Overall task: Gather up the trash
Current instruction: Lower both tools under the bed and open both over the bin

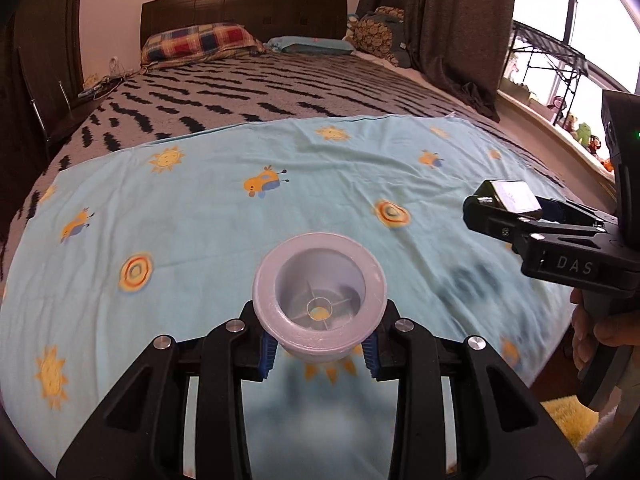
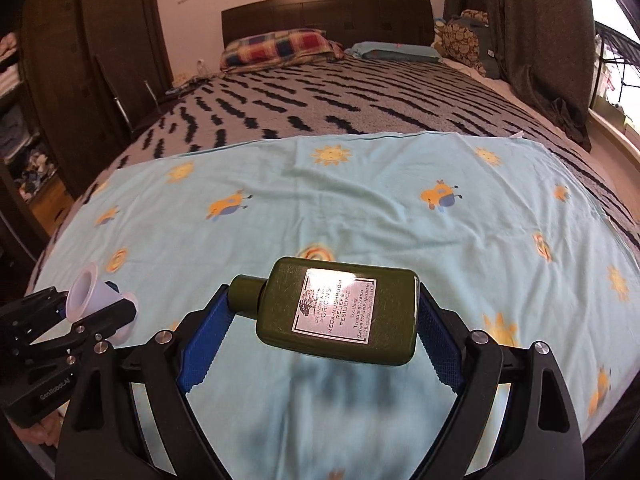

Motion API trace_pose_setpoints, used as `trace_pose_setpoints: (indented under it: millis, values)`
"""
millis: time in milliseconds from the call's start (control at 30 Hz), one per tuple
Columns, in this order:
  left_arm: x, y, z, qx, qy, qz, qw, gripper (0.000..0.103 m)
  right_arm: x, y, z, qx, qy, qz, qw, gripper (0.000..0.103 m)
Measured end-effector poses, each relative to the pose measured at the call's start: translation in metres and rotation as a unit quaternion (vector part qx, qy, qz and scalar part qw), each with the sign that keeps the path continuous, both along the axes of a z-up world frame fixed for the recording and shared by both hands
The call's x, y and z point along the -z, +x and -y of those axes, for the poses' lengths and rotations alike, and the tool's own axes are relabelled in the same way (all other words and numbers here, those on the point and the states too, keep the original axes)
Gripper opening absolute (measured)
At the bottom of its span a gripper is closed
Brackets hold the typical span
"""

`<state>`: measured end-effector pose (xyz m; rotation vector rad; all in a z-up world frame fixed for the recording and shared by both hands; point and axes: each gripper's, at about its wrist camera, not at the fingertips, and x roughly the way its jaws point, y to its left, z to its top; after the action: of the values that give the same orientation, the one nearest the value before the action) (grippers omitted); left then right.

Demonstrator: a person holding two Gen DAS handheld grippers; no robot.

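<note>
My left gripper is shut on a white plastic spool, its open end facing the camera, held above the light blue sheet. The spool also shows at the left of the right wrist view. My right gripper is shut on a dark green lotion bottle with a silver label, held sideways above the sheet. The bottle shows at the right in the left wrist view, in the right gripper.
The sheet lies over a grey bedspread with black marks. Pillows and a dark headboard are at the far end. Dark curtains and a window sill with toys are on the right; a wardrobe stands left.
</note>
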<state>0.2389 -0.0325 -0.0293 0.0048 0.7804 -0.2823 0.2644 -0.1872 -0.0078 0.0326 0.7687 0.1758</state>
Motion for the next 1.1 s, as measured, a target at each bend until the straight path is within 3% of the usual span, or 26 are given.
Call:
trace_pose_setpoints:
  millis: [167, 367, 733, 1100]
  values:
    - [-0.010, -0.060, 0.006, 0.012, -0.001, 0.022, 0.9997, 0.032, -0.001, -0.060, -0.005, -0.008, 0.006, 0.014, 1.000, 0.088]
    - [0.005, -0.117, 0.013, 0.025, 0.004, 0.029, 0.9993, 0.032, 0.016, -0.119, -0.005, -0.011, 0.013, 0.023, 1.000, 0.088]
    - [0.083, -0.188, 0.013, 0.042, -0.006, -0.022, 0.9988, 0.032, 0.081, -0.189, 0.001, 0.007, 0.010, -0.018, 1.000, 0.088]
    - [0.164, -0.205, 0.007, 0.034, 0.000, -0.096, 0.9948, 0.032, 0.160, -0.211, 0.002, 0.010, 0.014, -0.093, 0.995, 0.088]
